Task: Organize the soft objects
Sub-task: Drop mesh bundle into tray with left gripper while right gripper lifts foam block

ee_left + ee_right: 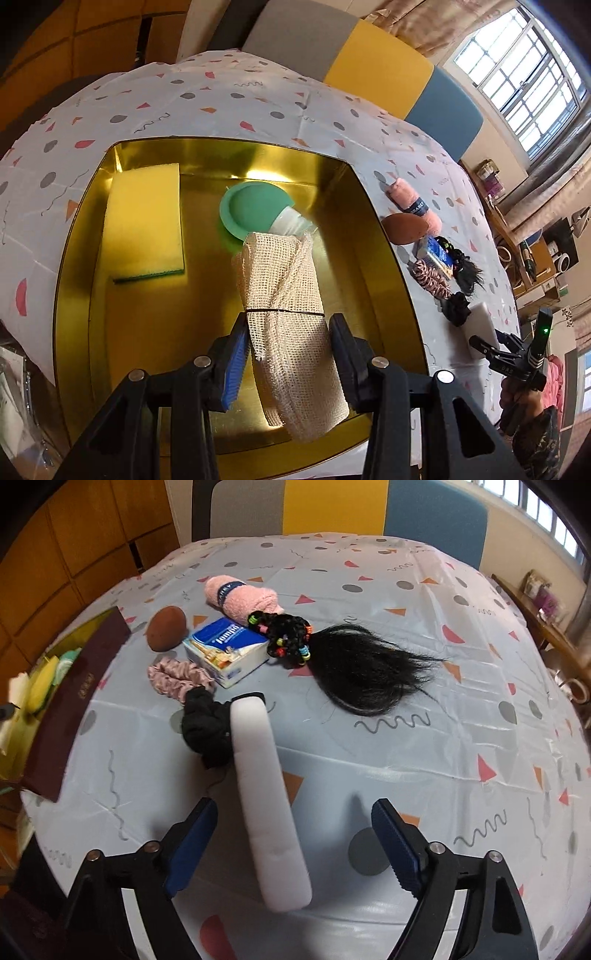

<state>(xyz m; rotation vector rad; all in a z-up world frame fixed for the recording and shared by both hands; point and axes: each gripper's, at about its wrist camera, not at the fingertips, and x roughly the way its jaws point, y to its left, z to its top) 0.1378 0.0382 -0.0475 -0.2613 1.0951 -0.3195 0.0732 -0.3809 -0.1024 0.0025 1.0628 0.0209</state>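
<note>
Patterned surface. My left gripper jaws pinch the mesh roll over the gold tin. Right gripper jaws spread around the white sponge, twelve o'clock. Risk: the roll's tail drapes over the rim on release.

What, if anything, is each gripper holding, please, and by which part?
The left gripper holds the rolled mesh cloth near its lower end. The right gripper holds nothing; it straddles the white sponge.
</note>
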